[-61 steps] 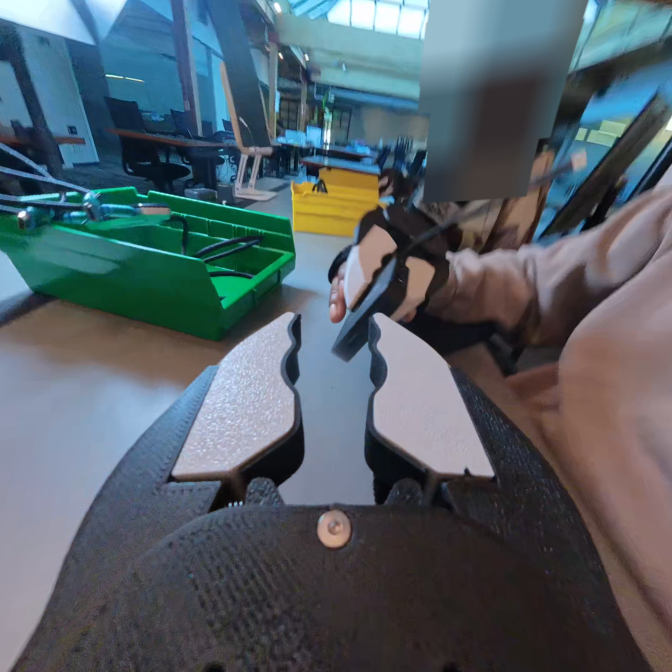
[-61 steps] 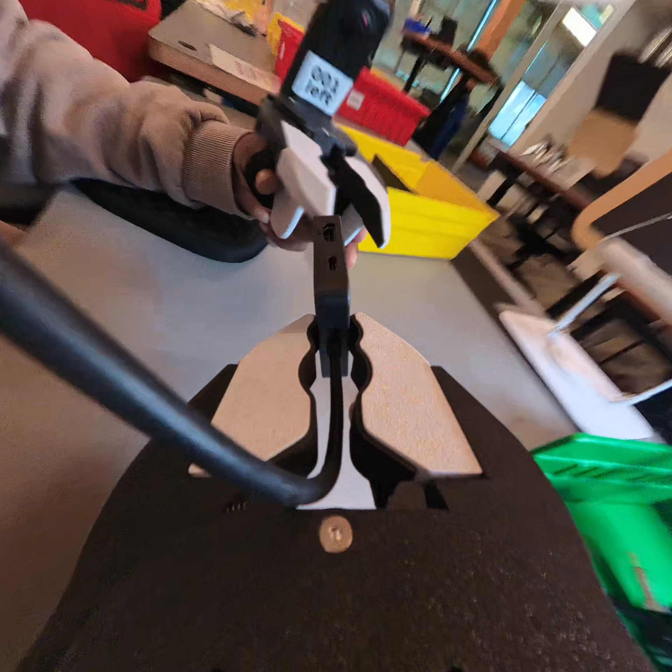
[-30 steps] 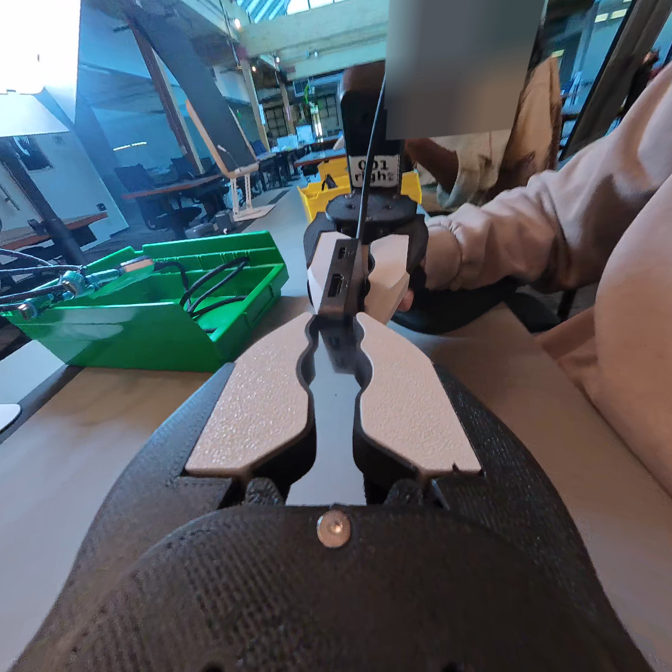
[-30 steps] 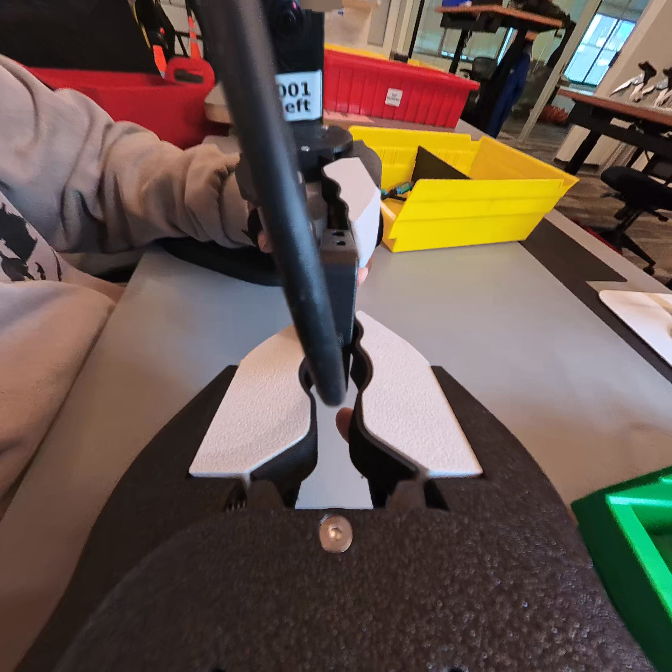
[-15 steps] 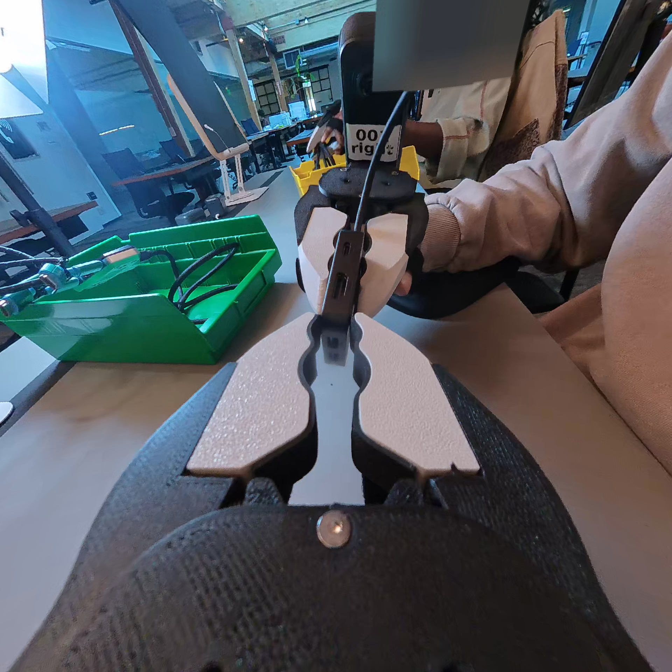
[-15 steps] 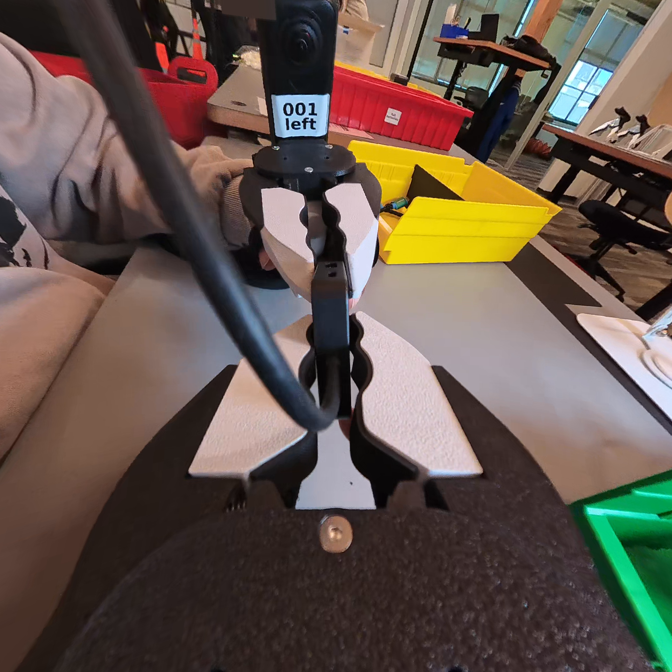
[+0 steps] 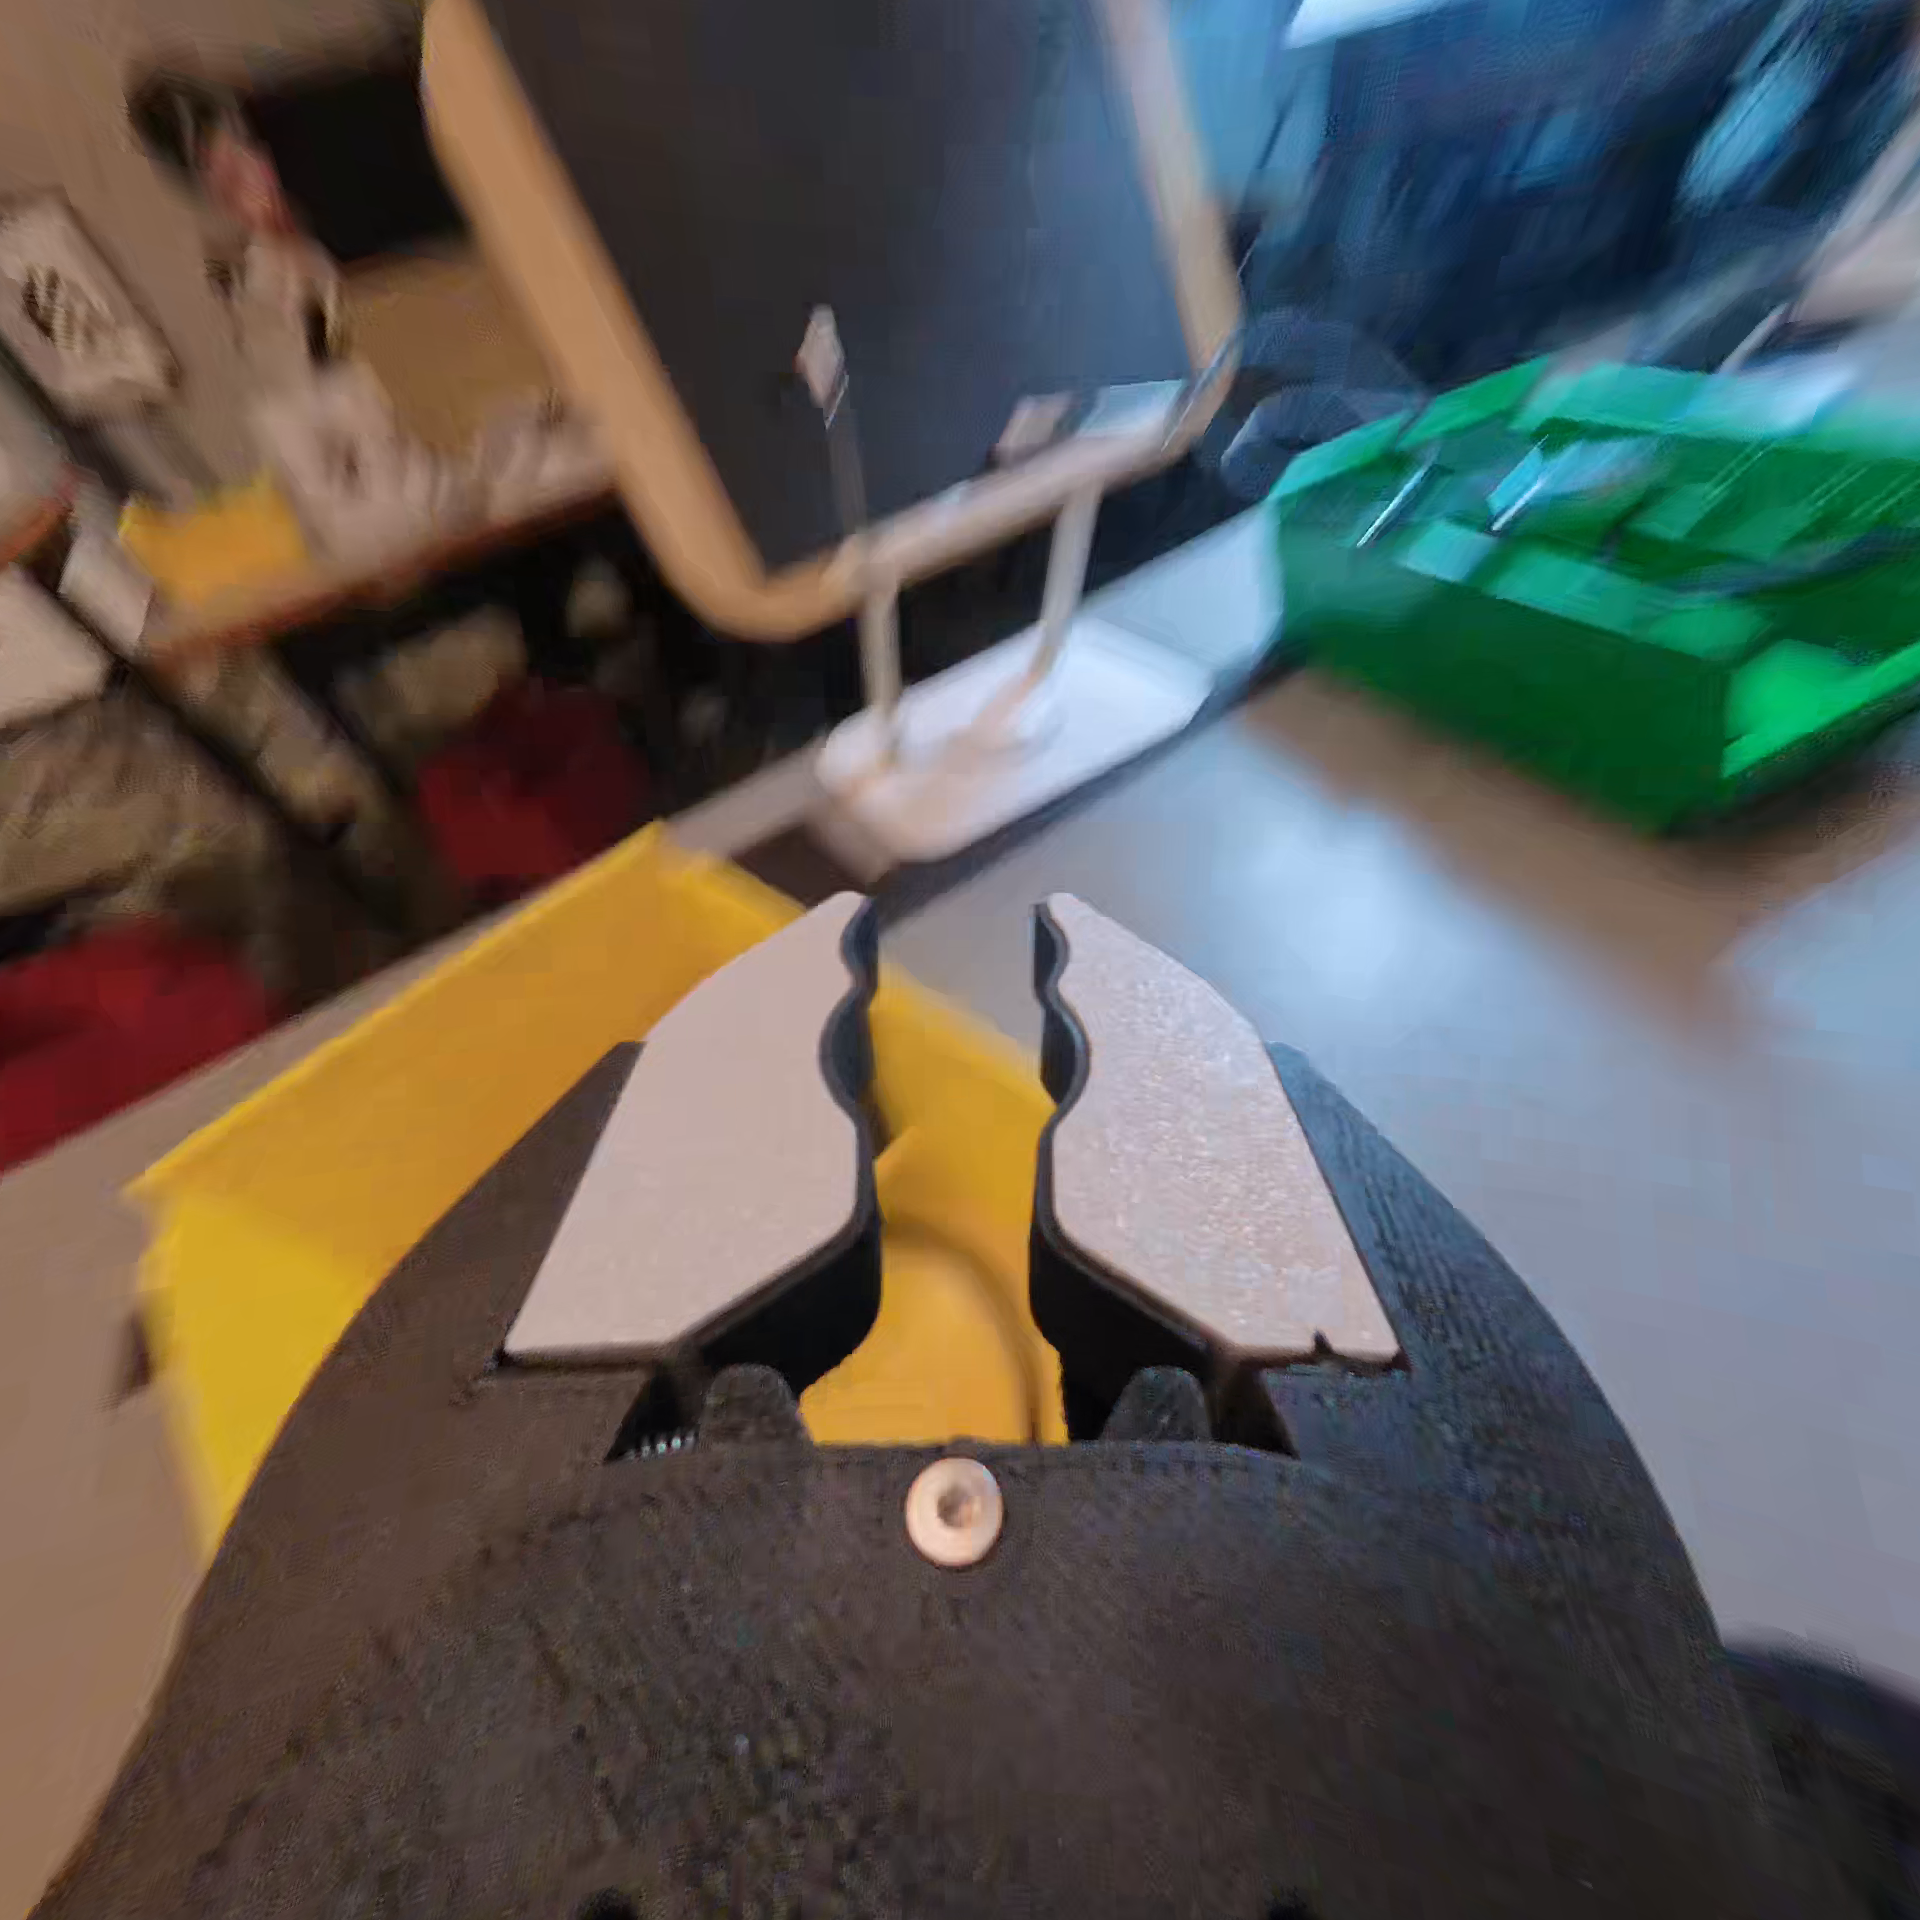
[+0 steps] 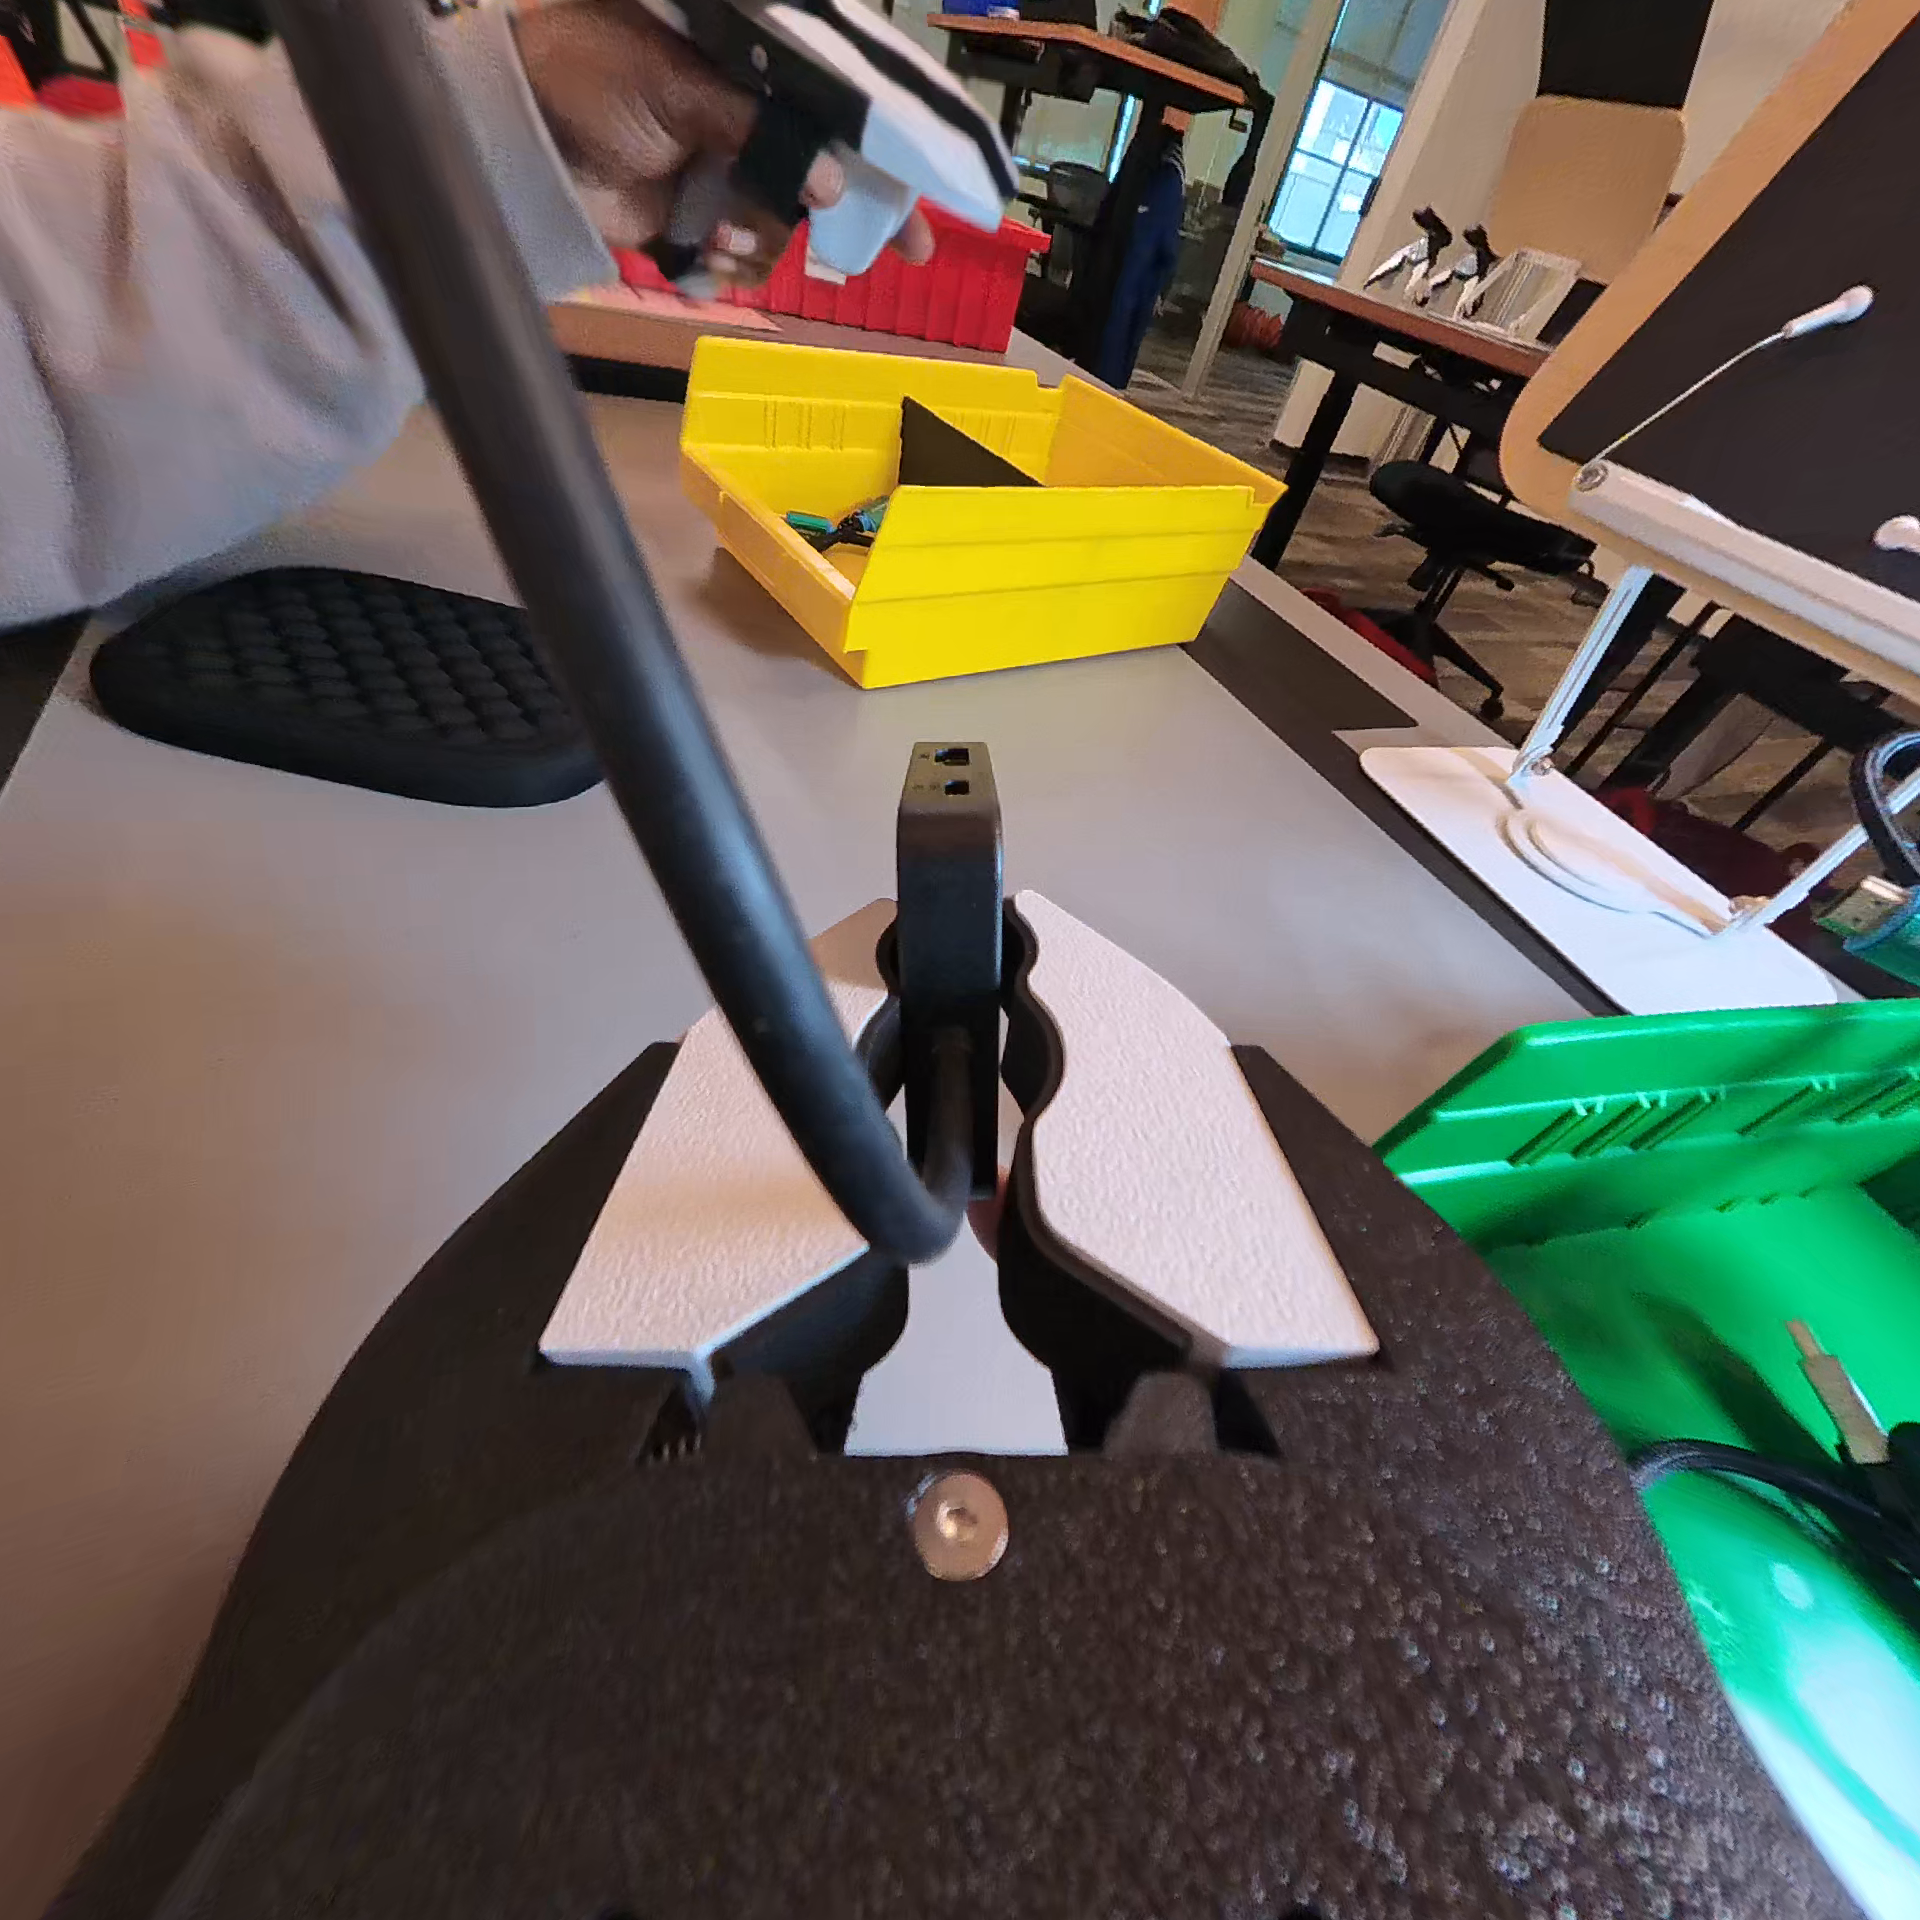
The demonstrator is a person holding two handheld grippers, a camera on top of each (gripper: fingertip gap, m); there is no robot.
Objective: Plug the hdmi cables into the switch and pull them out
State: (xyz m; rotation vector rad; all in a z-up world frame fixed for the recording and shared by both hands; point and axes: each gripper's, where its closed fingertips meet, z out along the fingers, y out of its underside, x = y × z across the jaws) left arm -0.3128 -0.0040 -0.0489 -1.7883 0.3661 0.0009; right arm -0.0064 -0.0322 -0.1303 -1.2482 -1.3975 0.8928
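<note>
Switch (image 8: pixel 948 935) is sitting clenched upright in right claw (image 8: pixel 951 914), its cable (image 8: pixel 582 582) looping out of frame. Left claw (image 7: pixel 954 914) is hanging released over a blurred yellow bin (image 7: pixel 416 1122).

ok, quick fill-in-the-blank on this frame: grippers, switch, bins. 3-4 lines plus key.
1. The right gripper is shut on the black ____.
2. The left gripper has its jaws ____ with nothing between them.
3. Under the left gripper sits the ____ bin.
4. In the right wrist view, the green bin lies to the ____ of the right gripper.

Missing words: switch; open; yellow; right
</note>
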